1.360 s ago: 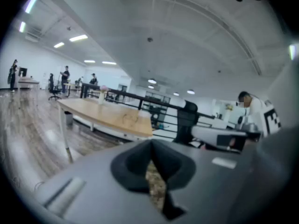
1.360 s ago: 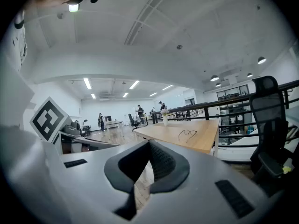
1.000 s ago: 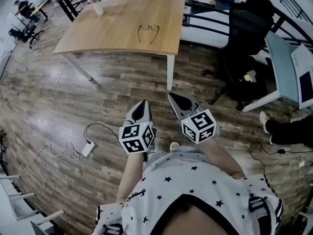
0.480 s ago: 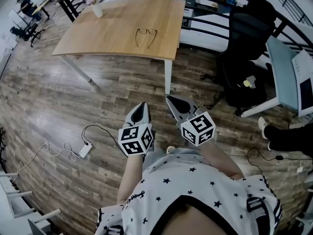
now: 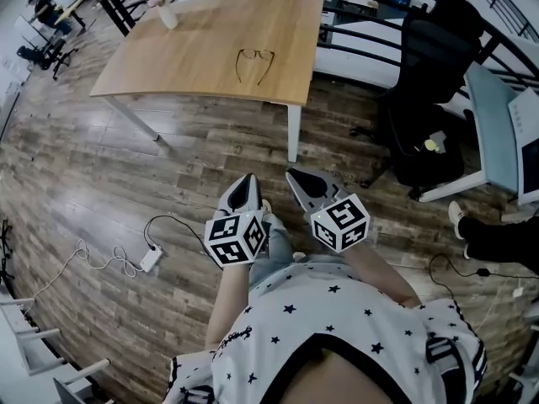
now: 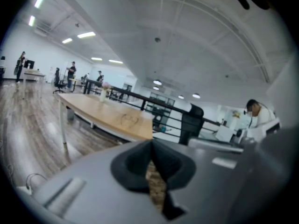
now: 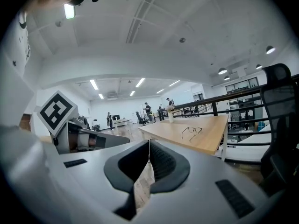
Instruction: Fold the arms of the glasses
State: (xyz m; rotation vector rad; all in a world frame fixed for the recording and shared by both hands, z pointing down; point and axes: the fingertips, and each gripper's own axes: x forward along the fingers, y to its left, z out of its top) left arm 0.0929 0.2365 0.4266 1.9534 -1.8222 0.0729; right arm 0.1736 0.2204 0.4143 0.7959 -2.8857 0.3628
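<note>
The glasses [image 5: 254, 61] lie on the wooden table [image 5: 185, 57] with both arms spread open, near its right end. They also show far off in the left gripper view, glasses [image 6: 130, 120], and in the right gripper view, glasses [image 7: 191, 132]. My left gripper [image 5: 249, 180] and right gripper [image 5: 293, 174] hang side by side over the floor, well short of the table and pointing toward it. Both are shut with nothing in them; the pads meet at the tips of the left gripper [image 6: 152, 143] and the right gripper [image 7: 149, 143].
A white vase with flowers [image 5: 168, 12] stands at the table's far left corner. A black office chair [image 5: 429, 66] and a pale desk [image 5: 493, 120] are at the right, behind a black railing [image 5: 362, 45]. A power strip and cable [image 5: 152, 255] lie on the wood floor at the left.
Both grippers, with the person carrying them, have drifted a little closer to the table. Their jaws stay shut.
</note>
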